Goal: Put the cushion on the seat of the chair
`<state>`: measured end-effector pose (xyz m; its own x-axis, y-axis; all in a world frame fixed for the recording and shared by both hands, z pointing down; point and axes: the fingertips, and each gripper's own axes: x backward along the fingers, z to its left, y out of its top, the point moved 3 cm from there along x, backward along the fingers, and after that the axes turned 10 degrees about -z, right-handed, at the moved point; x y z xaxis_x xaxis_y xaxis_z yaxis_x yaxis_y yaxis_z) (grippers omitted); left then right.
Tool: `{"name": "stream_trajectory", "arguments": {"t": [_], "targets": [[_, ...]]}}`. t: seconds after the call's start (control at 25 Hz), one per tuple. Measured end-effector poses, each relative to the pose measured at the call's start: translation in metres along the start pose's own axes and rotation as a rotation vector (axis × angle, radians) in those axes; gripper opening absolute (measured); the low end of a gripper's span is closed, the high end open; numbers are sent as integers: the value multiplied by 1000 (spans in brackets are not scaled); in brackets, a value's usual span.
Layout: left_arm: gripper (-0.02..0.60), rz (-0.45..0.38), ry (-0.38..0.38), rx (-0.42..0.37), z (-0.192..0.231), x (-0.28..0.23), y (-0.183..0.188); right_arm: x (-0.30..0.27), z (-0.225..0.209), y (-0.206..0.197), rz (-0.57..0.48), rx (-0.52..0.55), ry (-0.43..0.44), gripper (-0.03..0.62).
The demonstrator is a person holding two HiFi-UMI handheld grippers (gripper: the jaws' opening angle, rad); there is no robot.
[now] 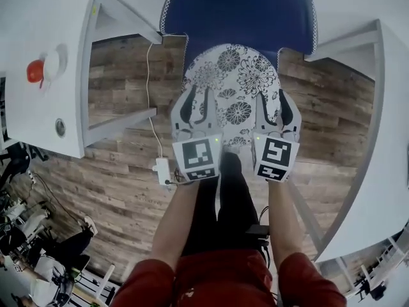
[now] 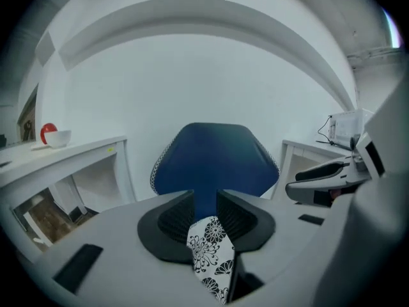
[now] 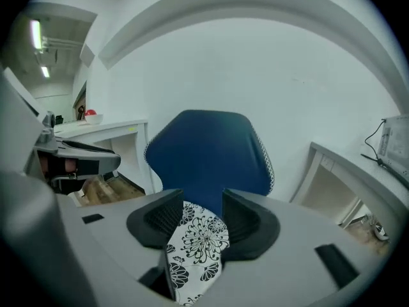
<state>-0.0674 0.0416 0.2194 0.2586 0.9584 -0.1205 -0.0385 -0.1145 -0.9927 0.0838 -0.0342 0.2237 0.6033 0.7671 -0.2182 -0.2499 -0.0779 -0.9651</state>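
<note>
Cushion [image 1: 231, 85], white with black floral print, held by its near edge in front of the blue chair [image 1: 239, 11], above the wooden floor [image 1: 121, 178]. The left gripper [image 1: 196, 107] is clamped on its left corner and the right gripper [image 1: 273, 110] on its right corner, fabric pinched between each pair of ribbed jaws. White desks [image 1: 38, 107] flank the chair; whether the cushion touches the seat cannot be told.

Wood-plank floor [image 1: 121, 190], white left desk [image 1: 32, 123], white right desk [image 1: 383, 171], plain white wall [image 2: 211, 75]
</note>
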Motion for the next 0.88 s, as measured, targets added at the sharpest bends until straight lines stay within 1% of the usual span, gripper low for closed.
{"name": "stream_trajectory", "arguments": {"t": [0.28,0.52,0.72,0.88], "targets": [[117,-112,8,-5,7,35,78,35,8,79,-104,4,-6,196],[117,-194,-13,-32,9,68,142,66,15,146,-202,22,-10,196],[117,-281,-34,-35,12,94,200,96,22,204,-295,27,-13,196],[117,-362,-61,-58,11,111,248,121,26,249,-375,43,-10,196]]}}
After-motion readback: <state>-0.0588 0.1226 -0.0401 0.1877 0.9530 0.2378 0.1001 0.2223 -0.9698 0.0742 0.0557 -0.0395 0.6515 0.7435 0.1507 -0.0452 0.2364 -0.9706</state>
